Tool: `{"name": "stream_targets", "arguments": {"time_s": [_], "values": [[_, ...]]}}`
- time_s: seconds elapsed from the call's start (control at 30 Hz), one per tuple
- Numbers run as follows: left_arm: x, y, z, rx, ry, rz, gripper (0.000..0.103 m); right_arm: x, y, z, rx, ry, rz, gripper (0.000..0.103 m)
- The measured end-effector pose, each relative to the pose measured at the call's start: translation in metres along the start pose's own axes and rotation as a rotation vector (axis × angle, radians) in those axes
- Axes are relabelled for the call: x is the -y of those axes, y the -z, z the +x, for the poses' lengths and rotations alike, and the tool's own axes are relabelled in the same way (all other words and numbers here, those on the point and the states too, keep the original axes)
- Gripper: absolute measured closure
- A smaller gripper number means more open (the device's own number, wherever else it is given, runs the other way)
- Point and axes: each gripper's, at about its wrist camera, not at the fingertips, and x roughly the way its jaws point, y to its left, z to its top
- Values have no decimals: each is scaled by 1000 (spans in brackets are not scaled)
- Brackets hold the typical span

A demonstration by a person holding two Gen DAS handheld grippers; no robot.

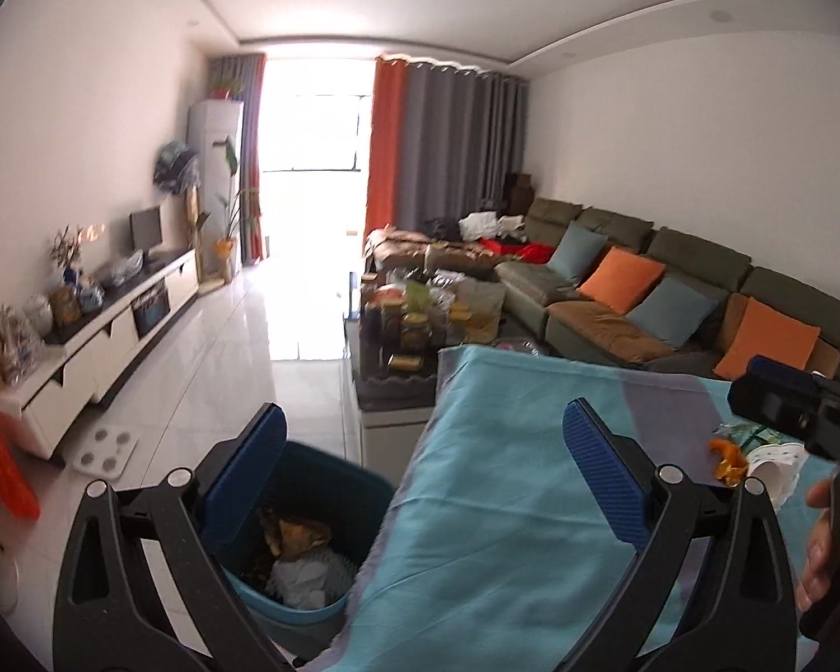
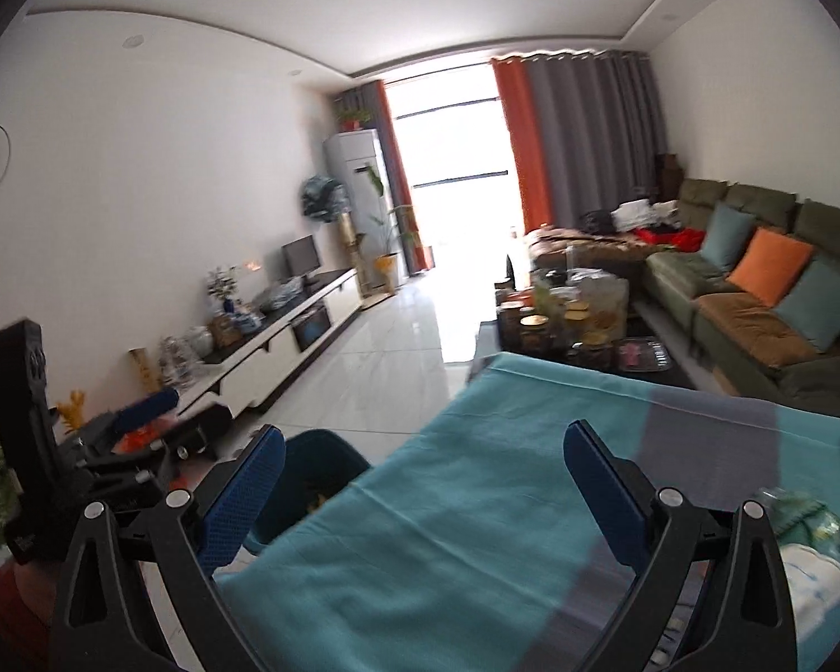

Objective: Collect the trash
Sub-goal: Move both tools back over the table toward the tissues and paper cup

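Note:
A blue trash bin (image 1: 308, 549) stands on the floor at the left edge of a table covered by a teal cloth (image 1: 504, 493). It holds brown and white crumpled scraps. My left gripper (image 1: 425, 470) is open and empty, spanning the bin and the table edge. Orange peel (image 1: 725, 456) and a white paper cup (image 1: 770, 462) lie on the cloth at the right. My right gripper (image 2: 425, 476) is open and empty above the cloth, with the bin (image 2: 313, 470) to its left. White and green trash (image 2: 806, 543) lies at the right.
A coffee table crowded with jars (image 1: 414, 319) stands beyond the cloth. A green sofa with cushions (image 1: 672, 297) runs along the right. A white TV cabinet (image 1: 112, 330) lines the left wall. A white scale (image 1: 106, 445) lies on the tiled floor.

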Motion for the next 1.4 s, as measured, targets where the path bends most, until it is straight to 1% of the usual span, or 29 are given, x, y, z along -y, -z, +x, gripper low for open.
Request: {"name": "stream_targets", "arguments": {"time_s": [0.07,0.13,0.2,0.43,0.57,0.83,0.9,0.97,1.17,1.4], "values": [[10,-1,-2,7,17,3,6,6,7,-10,8,28,6,7],[23,0,-5,2,49,10,6,11,13,-20,23,51,2,7],[36,1,-7,2,72,26,6,14,21,-31,34,90,-6,7],[71,6,-16,14,166,65,6,27,45,-63,50,192,-4,7],[80,7,-22,18,206,78,6,34,54,-84,63,238,17,7],[103,12,-30,21,294,113,6,54,77,-120,77,383,24,7],[106,13,-33,28,303,126,6,56,81,-125,72,409,22,7],[107,13,-36,27,318,127,6,60,87,-131,65,457,14,7],[107,17,-42,31,331,133,5,70,97,-143,49,486,30,7],[111,17,-28,-4,348,112,5,85,97,-138,1,515,12,7]]}}
